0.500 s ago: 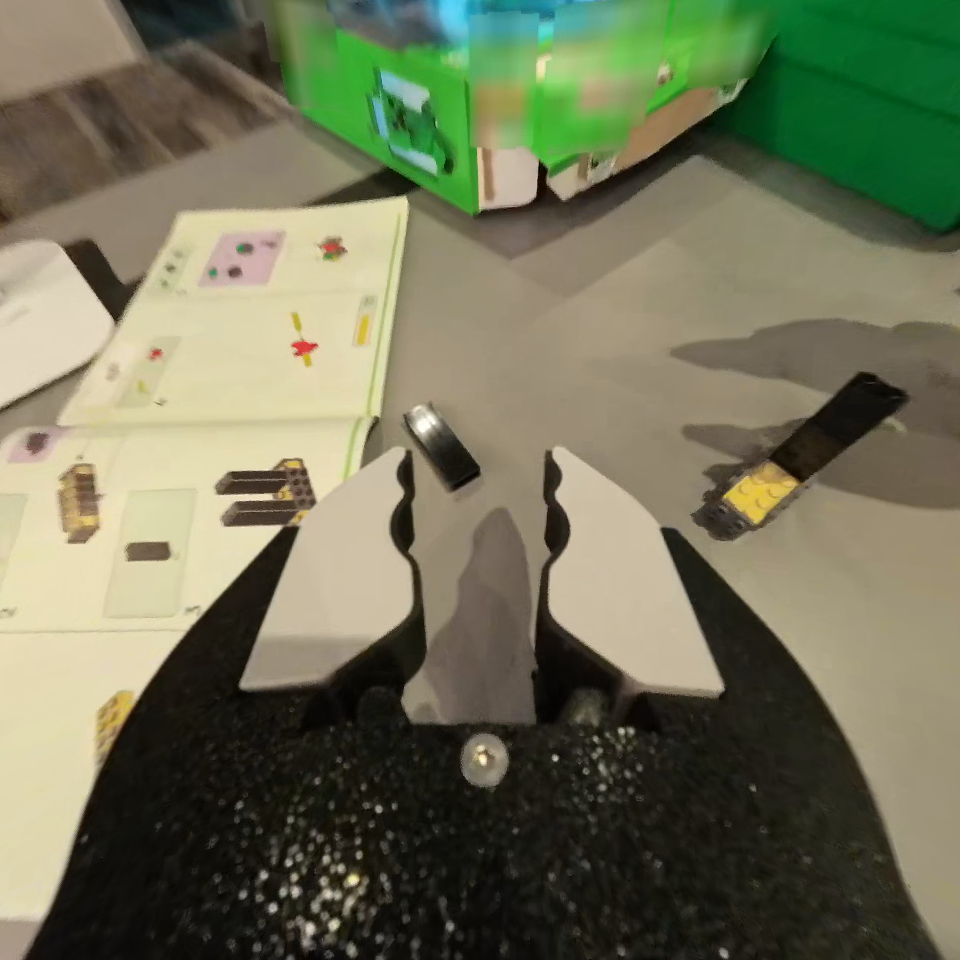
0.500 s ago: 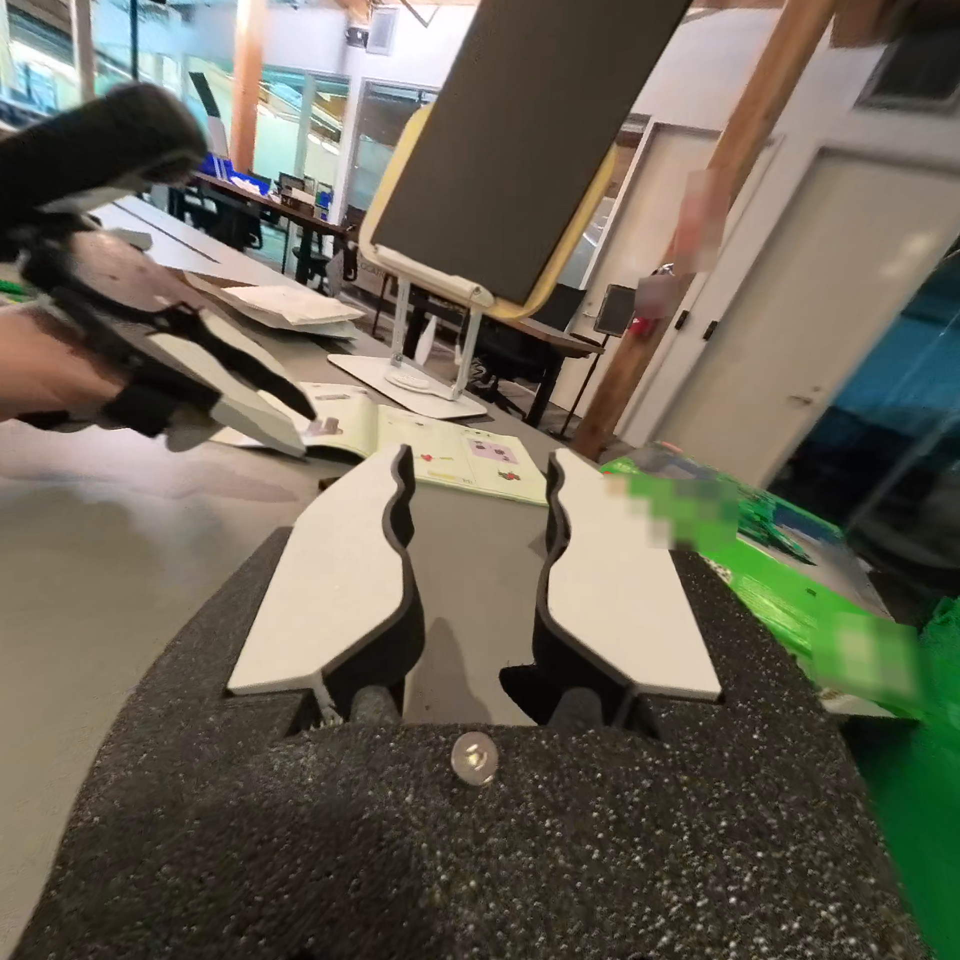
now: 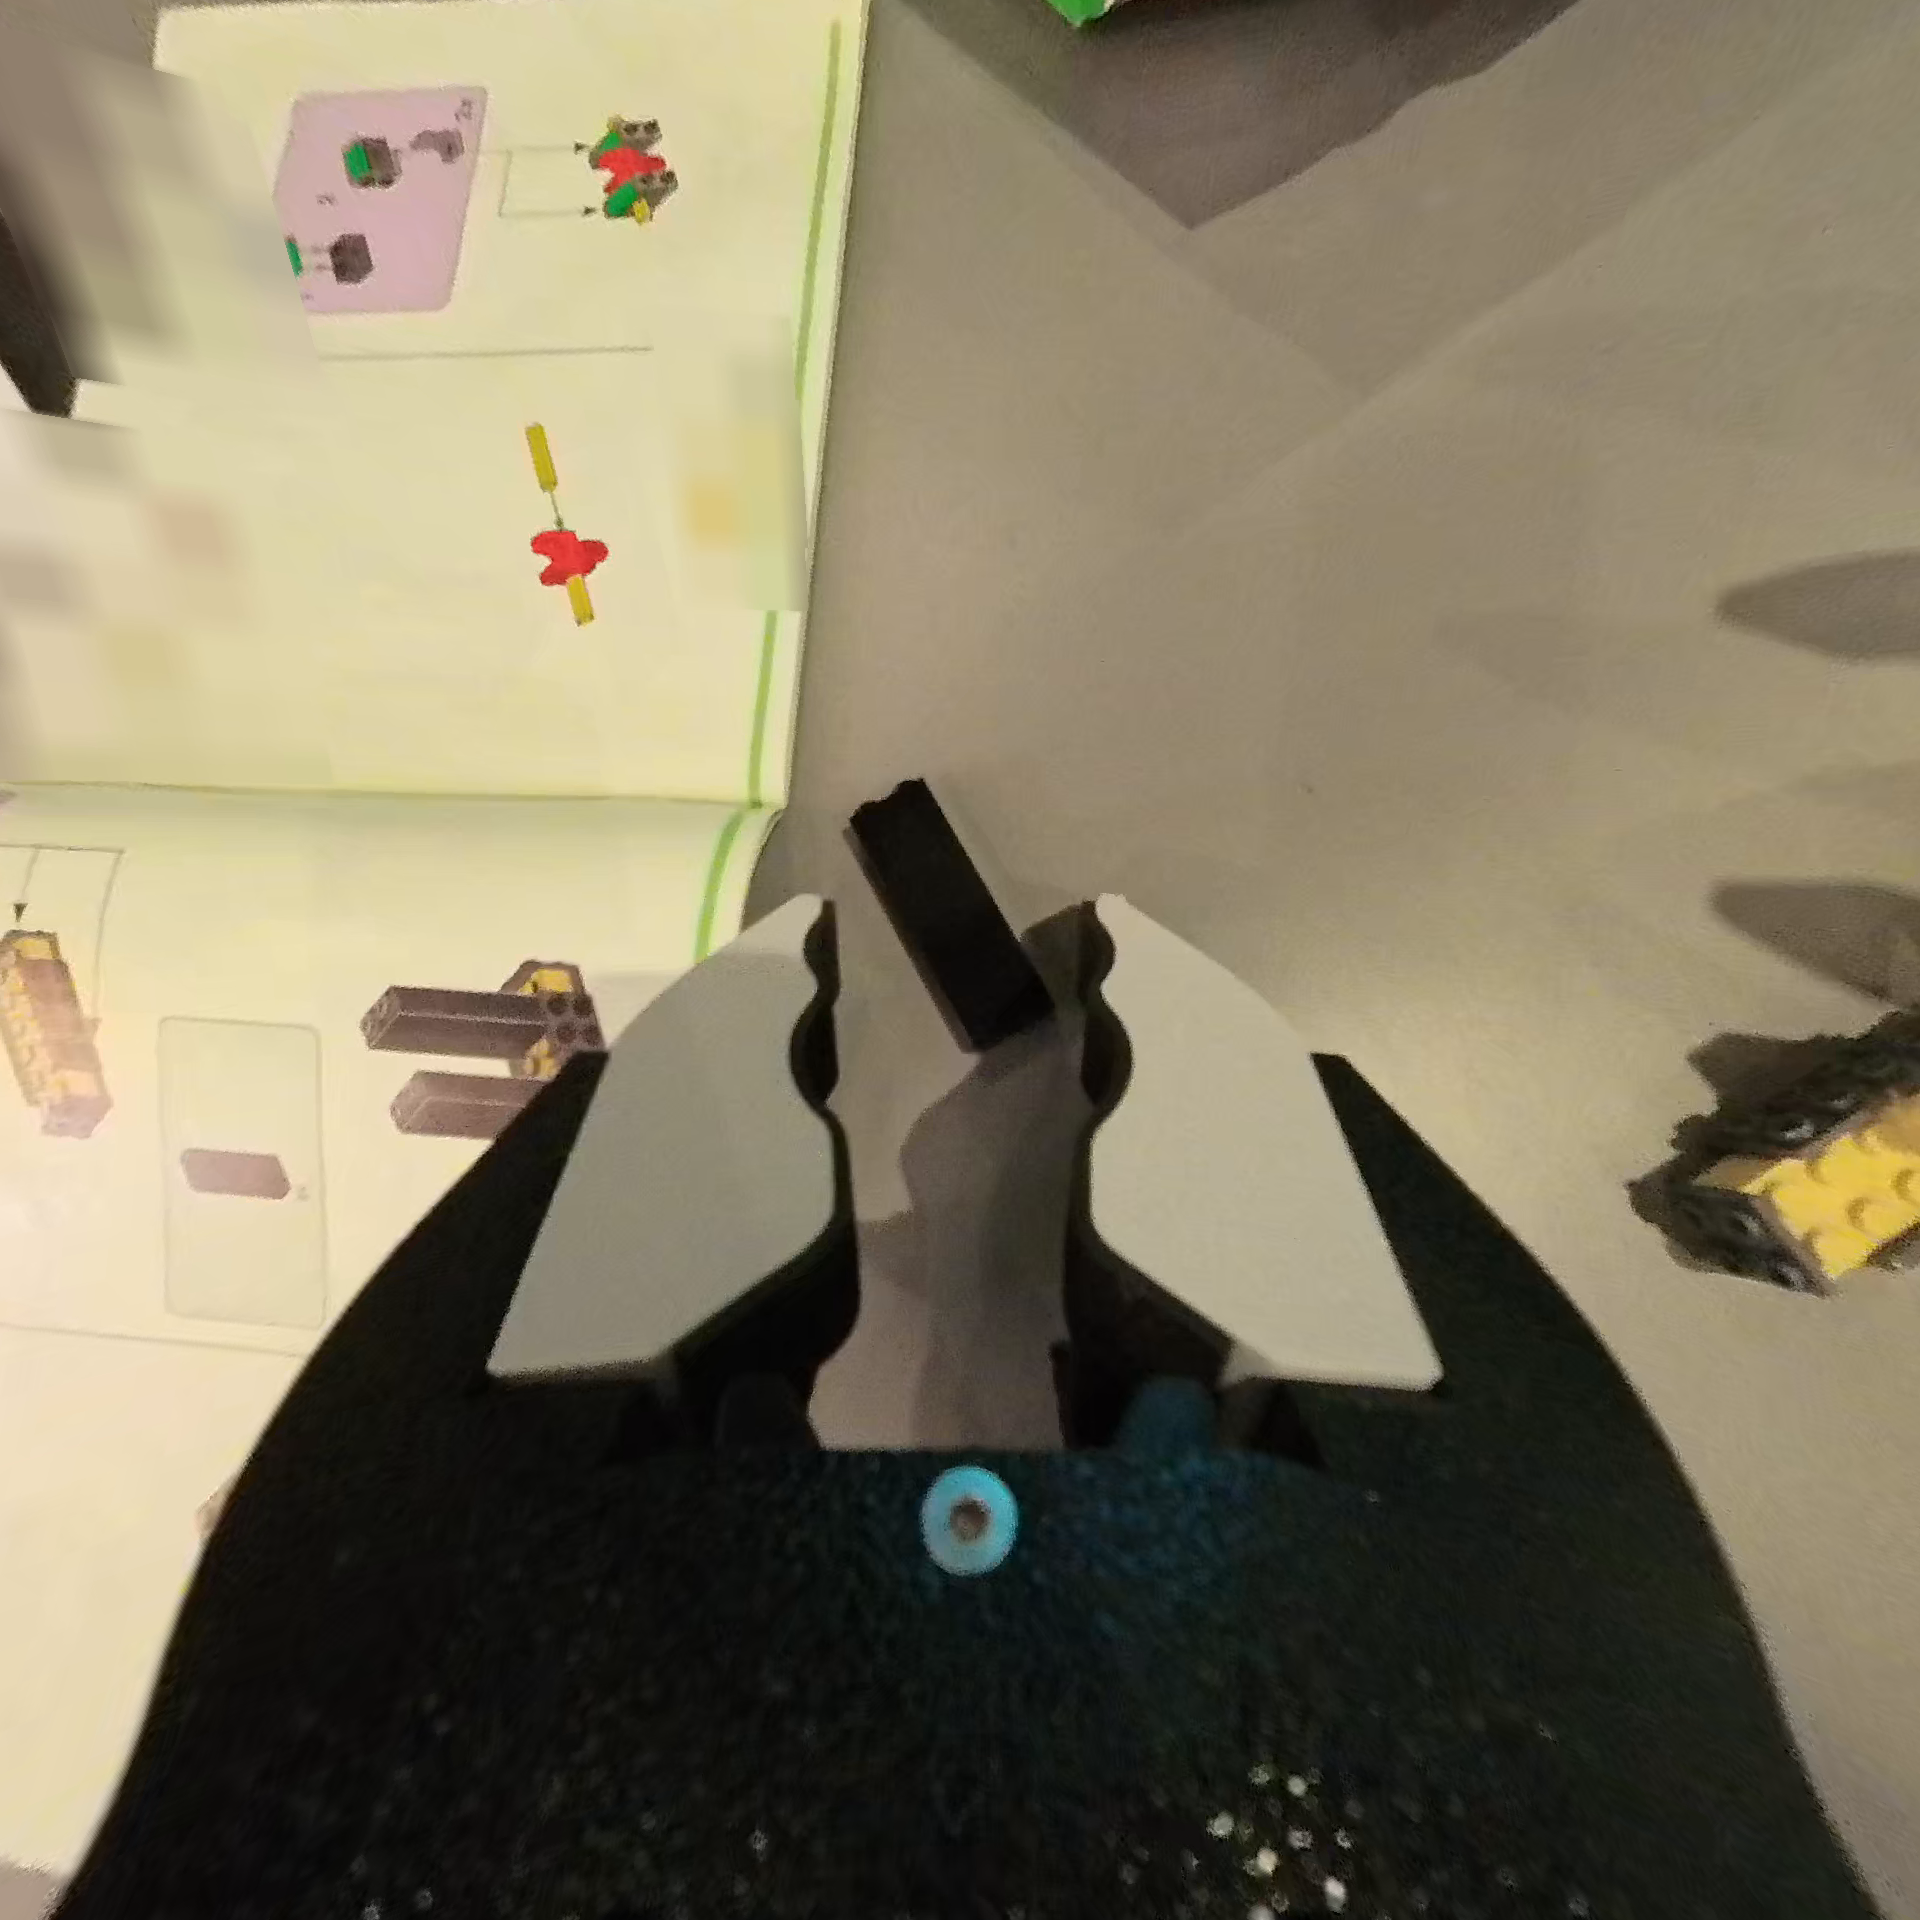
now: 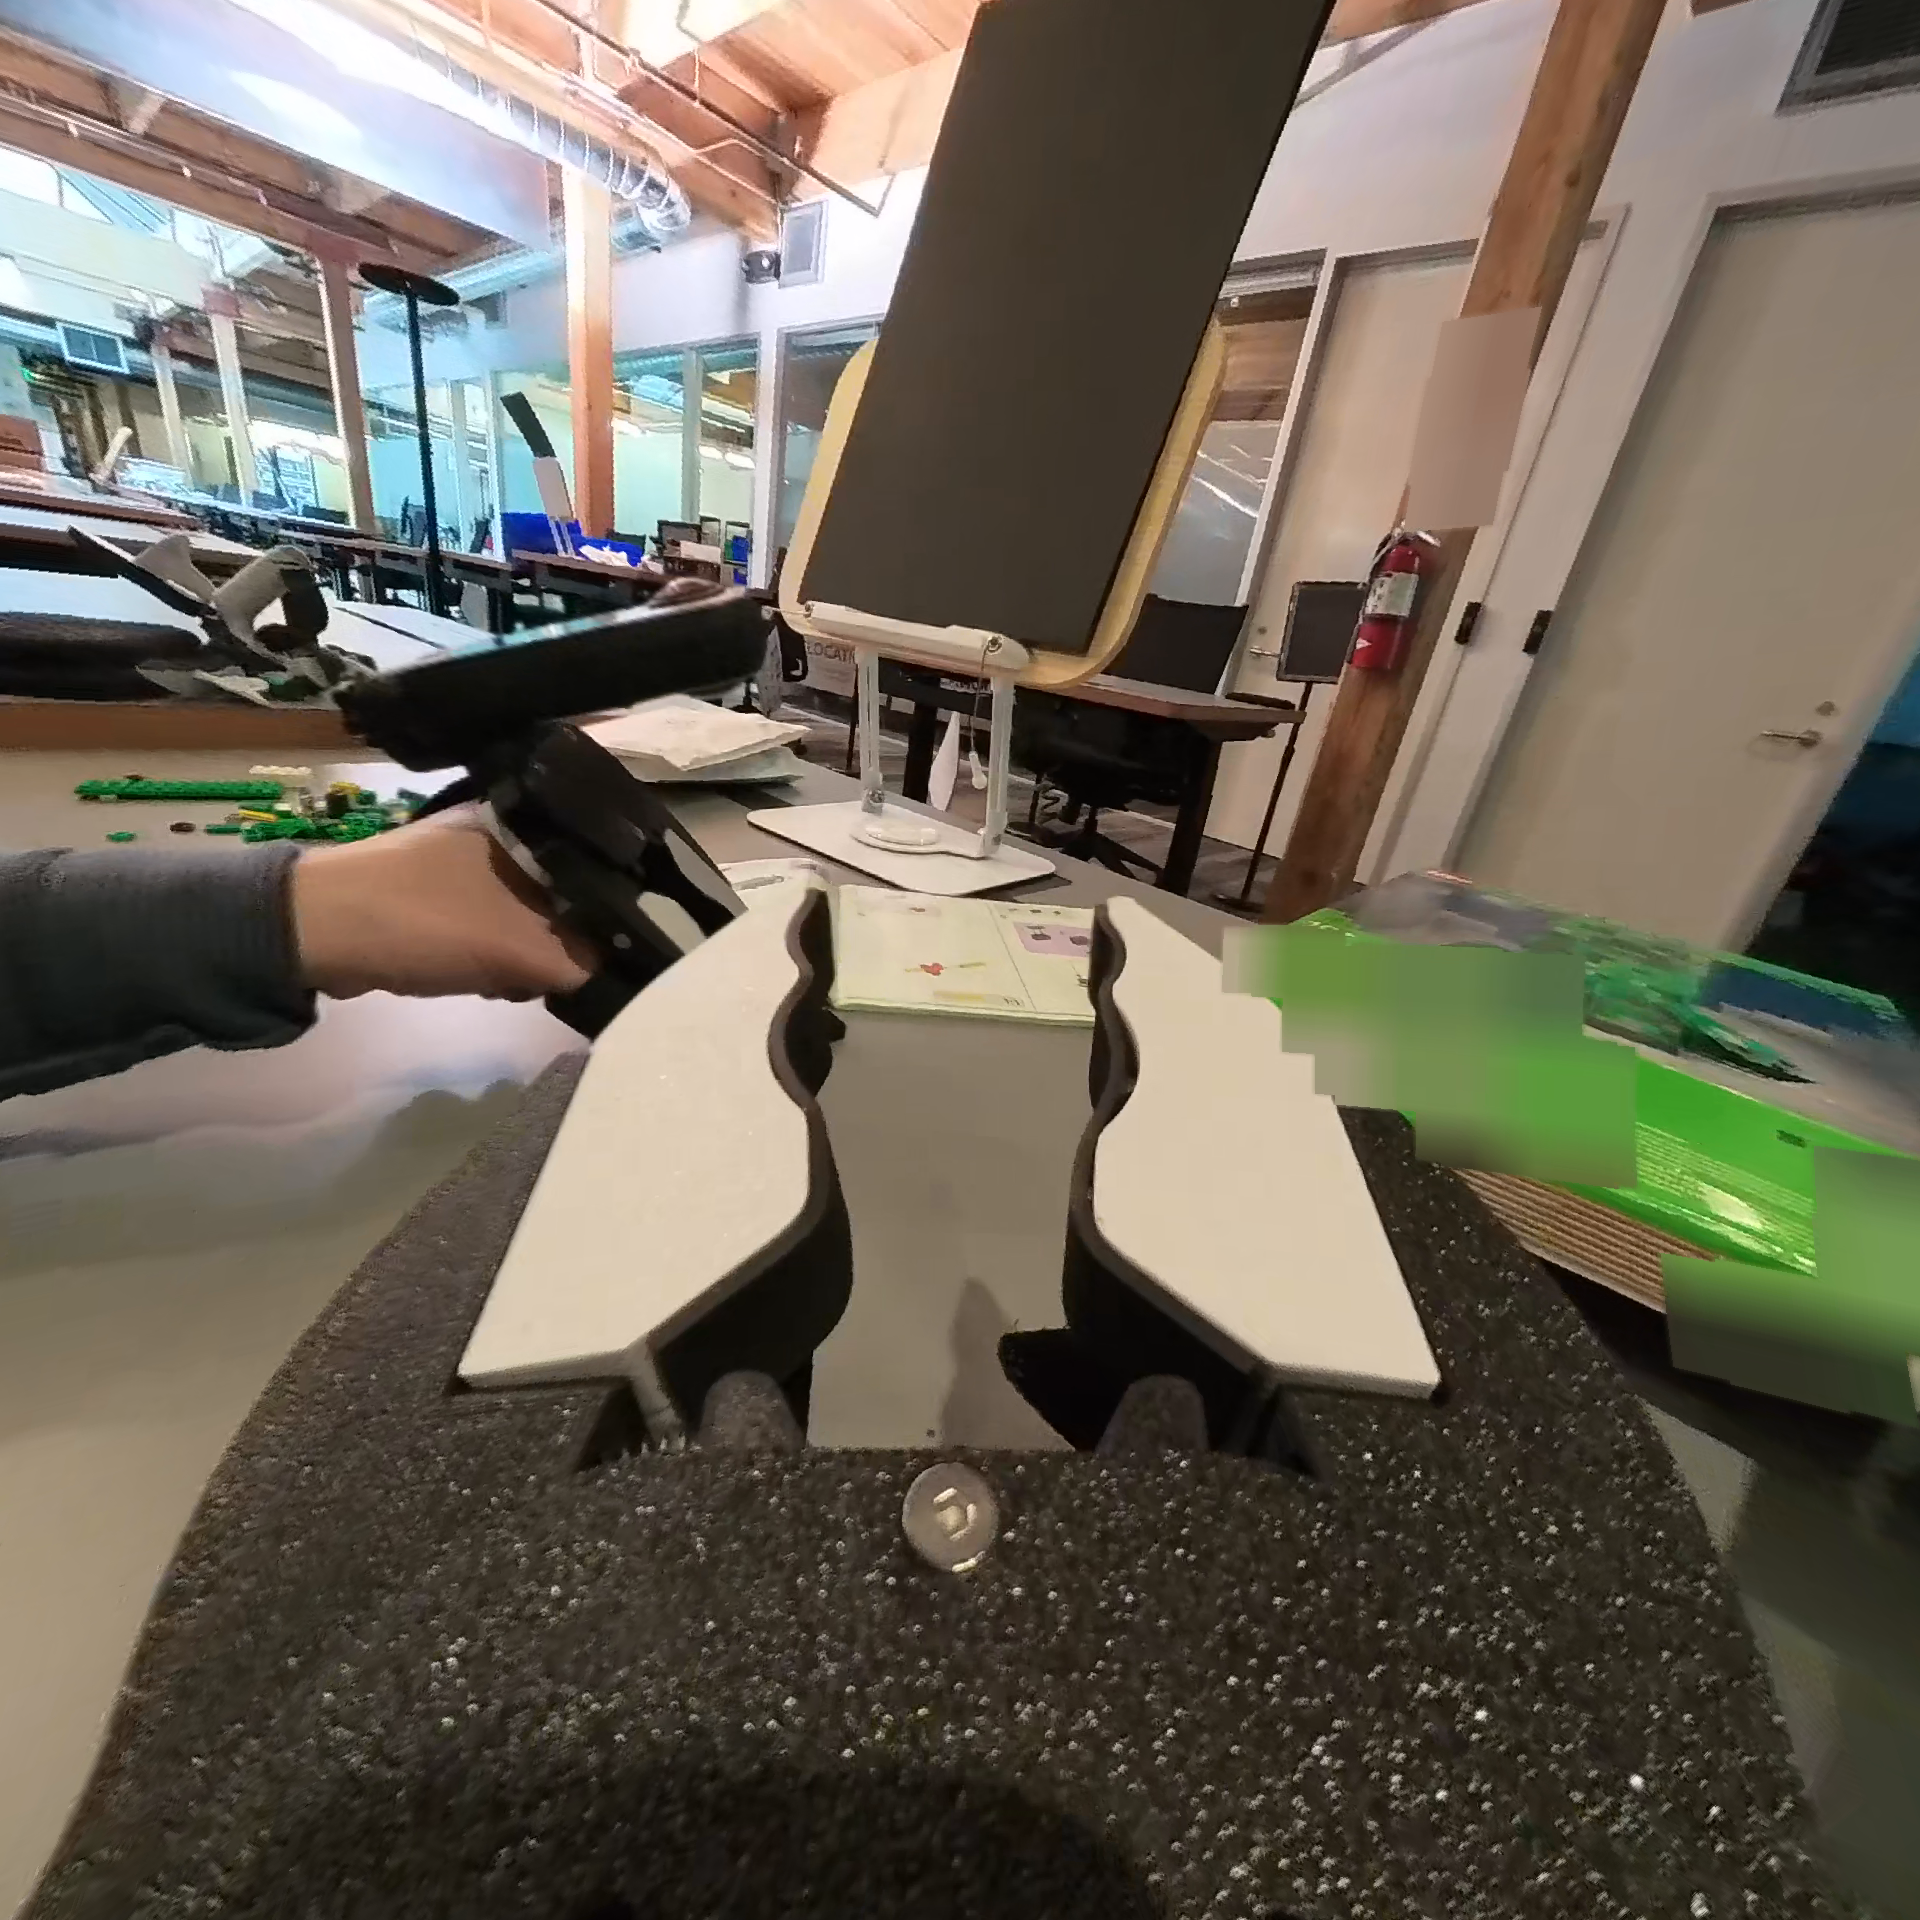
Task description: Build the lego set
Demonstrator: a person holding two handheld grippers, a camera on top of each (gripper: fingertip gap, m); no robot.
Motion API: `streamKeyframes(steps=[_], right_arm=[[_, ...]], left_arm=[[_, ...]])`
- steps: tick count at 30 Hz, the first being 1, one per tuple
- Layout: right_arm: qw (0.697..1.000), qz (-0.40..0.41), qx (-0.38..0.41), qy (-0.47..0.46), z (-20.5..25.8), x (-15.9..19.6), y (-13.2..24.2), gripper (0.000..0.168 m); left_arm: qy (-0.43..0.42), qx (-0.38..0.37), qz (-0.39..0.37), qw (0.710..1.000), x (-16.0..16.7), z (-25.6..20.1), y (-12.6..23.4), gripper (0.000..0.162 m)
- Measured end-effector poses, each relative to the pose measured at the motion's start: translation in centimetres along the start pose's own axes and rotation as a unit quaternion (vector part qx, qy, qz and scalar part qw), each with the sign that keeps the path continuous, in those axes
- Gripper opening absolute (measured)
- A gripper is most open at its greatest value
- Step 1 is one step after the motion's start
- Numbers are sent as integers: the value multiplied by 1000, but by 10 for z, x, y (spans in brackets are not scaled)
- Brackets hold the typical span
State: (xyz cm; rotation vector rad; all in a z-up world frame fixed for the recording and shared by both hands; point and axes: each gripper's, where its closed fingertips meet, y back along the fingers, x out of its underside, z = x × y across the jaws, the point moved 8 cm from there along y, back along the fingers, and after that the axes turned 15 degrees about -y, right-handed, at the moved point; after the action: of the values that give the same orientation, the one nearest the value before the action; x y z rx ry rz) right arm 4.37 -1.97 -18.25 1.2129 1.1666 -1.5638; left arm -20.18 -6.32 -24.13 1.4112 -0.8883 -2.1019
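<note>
Plainly the risk sits at the left gripper point(image 3: 961, 914): its jaws stand apart around the black brick point(image 3: 945, 920), which lies askew on the desk point(image 3: 1351, 623) just beside the open instruction booklet point(image 3: 468, 520), so closing now could twist or flick it away. Rightward, the yellow-and-black assembly point(image 3: 1808, 1174) is cut off by the frame edge and blurred. The right gripper point(image 4: 961, 914) hangs empty, jaws apart, above the desk, with the green box point(image 4: 1714, 1101) partly masked beside it.

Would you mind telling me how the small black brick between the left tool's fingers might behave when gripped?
The black brick looks rigid and light. Its smooth, flat faces may slip. Lying askew between the open left tool, it could twist as the fingers close.
</note>
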Motion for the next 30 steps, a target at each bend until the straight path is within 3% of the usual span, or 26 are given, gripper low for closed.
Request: streamKeyframes(steps=[4, 7, 11, 16, 22, 26, 30], right_arm=[[1000, 1, -5, 5, 2, -2, 0, 47], [1000, 0, -7, -1, 1, -3, 1, 47], [1000, 0, -8, -13, -2, -4, 2, 47], [1000, -9, -1, -4, -3, -8, 5, 47], [1000, -5, -9, -4, 1, -8, 4, 46], [998, 9, -33, 43, 16, -13, -1, 41], [992, 9, -109, 58, 58, -36, -12, 38]], left_arm=[[19, 14, 9, 1000, -2, 2, -3, 40], [14, 25, 11, 1000, -3, 2, -4, 16], [-46, 9, -1, 999, -1, -3, 5, 16], [-66, 37, -125, 989, 15, -20, 55, 16], [-66, 171, -152, 971, 68, -42, 111, 16], [-26, 183, -311, 932, 83, -40, 141, 16], [1, 167, -517, 840, 94, -31, 167, 16]])
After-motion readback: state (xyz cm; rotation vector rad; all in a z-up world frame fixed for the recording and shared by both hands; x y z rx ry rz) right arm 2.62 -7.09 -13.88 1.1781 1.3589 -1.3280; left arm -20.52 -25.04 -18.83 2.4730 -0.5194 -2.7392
